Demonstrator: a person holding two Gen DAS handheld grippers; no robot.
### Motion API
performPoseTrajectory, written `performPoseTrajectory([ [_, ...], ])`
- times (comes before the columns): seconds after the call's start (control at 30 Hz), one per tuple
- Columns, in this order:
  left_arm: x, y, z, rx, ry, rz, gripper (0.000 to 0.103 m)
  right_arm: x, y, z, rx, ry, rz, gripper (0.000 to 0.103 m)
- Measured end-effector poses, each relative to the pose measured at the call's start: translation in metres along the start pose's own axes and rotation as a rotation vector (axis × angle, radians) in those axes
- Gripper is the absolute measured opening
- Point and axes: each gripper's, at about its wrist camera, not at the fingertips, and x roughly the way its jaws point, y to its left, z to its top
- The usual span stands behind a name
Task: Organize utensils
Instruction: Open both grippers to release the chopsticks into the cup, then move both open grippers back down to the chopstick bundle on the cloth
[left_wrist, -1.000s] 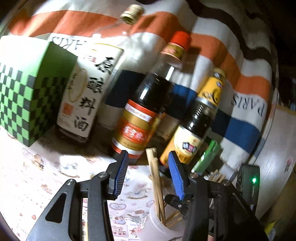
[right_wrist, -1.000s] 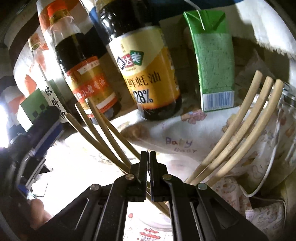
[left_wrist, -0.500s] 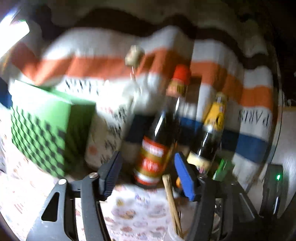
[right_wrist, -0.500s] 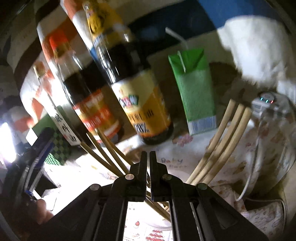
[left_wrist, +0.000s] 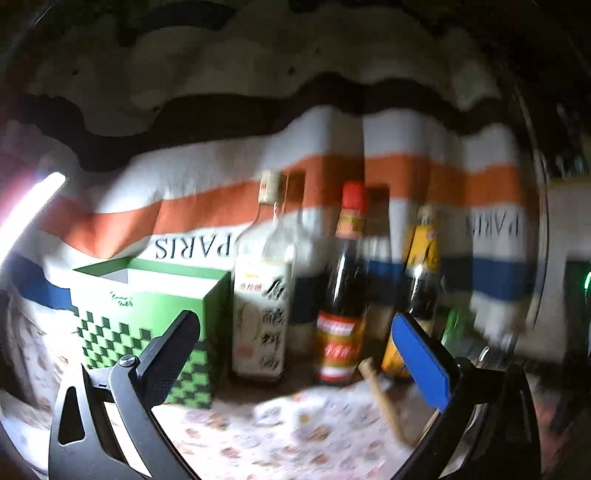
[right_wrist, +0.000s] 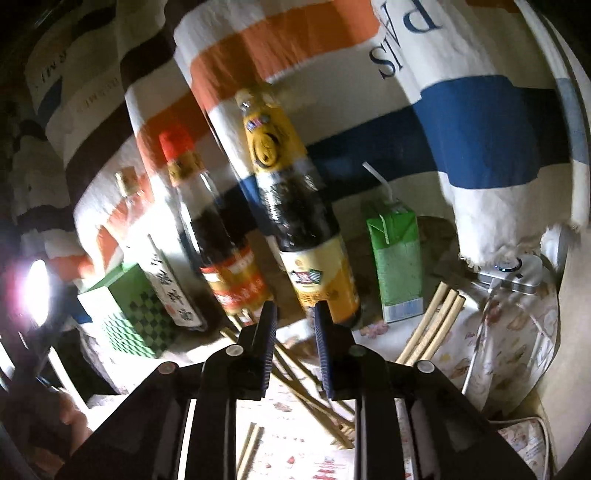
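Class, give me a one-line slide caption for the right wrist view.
Right gripper, jaws opening and empty, above loose chopsticks, facing a yellow-labelled sauce bottle and green carton.

Pale wooden chopsticks (right_wrist: 432, 325), glossy glass bottles (right_wrist: 295, 206), woven striped cloth (left_wrist: 221, 210)

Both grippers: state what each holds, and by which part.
Nothing is held. The left gripper and right gripper are both opening, with nothing between their jaws; the chopsticks lie free.

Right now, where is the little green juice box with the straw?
In the right wrist view, the green juice box stands right of the yellow-label bottle, just behind three chopsticks.
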Motion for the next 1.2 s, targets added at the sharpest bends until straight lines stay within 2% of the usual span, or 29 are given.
performPoseTrajectory([
  [0.13,0.003,0.009,-0.018,0.052,0.044,0.039,0.103,-0.009,0.007,-0.001,-0.018,-0.016,-0.005,0.022],
  [0.3,0.012,0.028,-0.052,0.000,0.141,0.030,0.103,-0.007,0.015,-0.005,-0.022,-0.010,-0.008,0.025],
  [0.47,0.022,0.040,-0.079,0.007,0.193,0.087,0.103,0.002,0.022,-0.012,-0.058,0.000,-0.039,0.025],
  [0.57,0.029,0.051,-0.092,-0.044,0.216,0.087,0.103,0.006,0.025,-0.015,-0.061,0.018,-0.033,0.025],
  [0.67,0.036,0.054,-0.101,-0.048,0.252,0.084,0.103,0.011,0.030,-0.020,-0.076,0.024,-0.045,0.025],
  [0.8,0.037,0.056,-0.103,-0.032,0.244,0.076,0.103,0.023,0.037,-0.032,-0.065,0.052,-0.027,0.025],
  [0.93,0.041,0.057,-0.107,-0.004,0.234,0.097,0.103,0.038,0.049,-0.048,-0.113,0.100,-0.036,0.025],
  [1.07,0.045,0.063,-0.113,-0.013,0.245,0.111,0.103,0.047,0.057,-0.060,-0.124,0.145,0.000,0.025],
  [1.2,0.049,0.069,-0.115,-0.027,0.254,0.118,0.103,0.053,0.064,-0.068,-0.154,0.177,-0.007,0.026],
])
